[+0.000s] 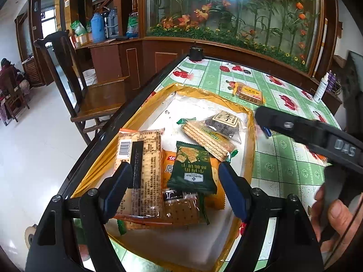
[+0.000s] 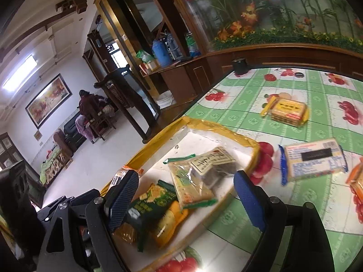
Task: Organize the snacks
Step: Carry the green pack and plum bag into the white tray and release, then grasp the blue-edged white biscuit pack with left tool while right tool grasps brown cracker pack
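Several snack packets are seen gathered in a white tray (image 1: 251,136) with a yellow-taped rim, set at the near-left corner of a table (image 1: 288,158) covered in a green fruit-print cloth. At the left of the tray, a pale cracker pack with a barcode (image 1: 140,158) is shown lying just ahead of the left gripper (image 1: 175,174), whose blue-padded jaws are held wide apart over the pile with nothing between them. Beside it, a dark green biscuit packet (image 1: 192,170) is laid over an orange one (image 1: 169,161), and further right a clear sleeve of wafers (image 1: 208,140) is overlapped by a small dark-filled sachet (image 1: 224,124).

The right gripper (image 2: 186,195) is likewise held open and empty, poised above the tray's right-hand side. Outside the tray, three packets are left on the cloth: a yellow cracker pack (image 2: 288,112) well beyond the far rim, a blue-edged pack (image 2: 315,161) just off the right rim, and an orange-wrapped one (image 2: 357,181) cut off at the frame's edge.

The collecting step is judged to be part done. The next move is thought to call for the right gripper to be swung rightward to the blue-edged pack, the nearest one, and closed across its narrow width so the slippery wrapper is not lost.
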`<act>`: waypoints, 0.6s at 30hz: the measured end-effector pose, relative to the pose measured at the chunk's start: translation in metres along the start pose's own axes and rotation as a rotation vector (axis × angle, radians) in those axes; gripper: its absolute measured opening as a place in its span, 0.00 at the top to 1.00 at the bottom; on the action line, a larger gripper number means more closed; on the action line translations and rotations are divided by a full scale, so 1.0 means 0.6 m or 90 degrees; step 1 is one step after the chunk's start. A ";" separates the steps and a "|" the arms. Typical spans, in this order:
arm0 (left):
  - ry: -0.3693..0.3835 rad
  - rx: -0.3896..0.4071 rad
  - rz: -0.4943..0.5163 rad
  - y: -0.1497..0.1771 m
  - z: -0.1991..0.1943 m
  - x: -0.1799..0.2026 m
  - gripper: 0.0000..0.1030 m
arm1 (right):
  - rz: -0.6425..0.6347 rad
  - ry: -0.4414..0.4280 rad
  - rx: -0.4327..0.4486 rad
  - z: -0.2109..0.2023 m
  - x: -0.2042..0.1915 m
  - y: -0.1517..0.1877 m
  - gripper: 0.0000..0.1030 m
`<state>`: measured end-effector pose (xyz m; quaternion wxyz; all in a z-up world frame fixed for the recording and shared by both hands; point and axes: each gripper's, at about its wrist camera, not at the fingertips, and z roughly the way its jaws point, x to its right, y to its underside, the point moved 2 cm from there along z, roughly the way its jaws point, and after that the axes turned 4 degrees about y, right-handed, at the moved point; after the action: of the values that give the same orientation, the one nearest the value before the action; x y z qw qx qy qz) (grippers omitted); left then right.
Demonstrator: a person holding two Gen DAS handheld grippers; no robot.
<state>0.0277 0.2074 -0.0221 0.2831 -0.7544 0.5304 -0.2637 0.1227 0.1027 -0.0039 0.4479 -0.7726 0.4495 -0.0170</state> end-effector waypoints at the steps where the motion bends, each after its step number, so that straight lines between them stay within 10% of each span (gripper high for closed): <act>1: 0.001 -0.004 -0.003 0.000 0.002 0.000 0.20 | 0.005 0.000 0.003 -0.010 0.004 0.003 0.15; 18: 0.076 -0.010 0.056 -0.011 -0.003 0.130 0.20 | 0.036 0.116 0.022 -0.163 0.146 0.075 0.15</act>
<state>0.0541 0.1348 -0.0088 0.2564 -0.7155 0.5811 -0.2909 0.1023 -0.0343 -0.0099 0.4189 -0.7471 0.5095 -0.0828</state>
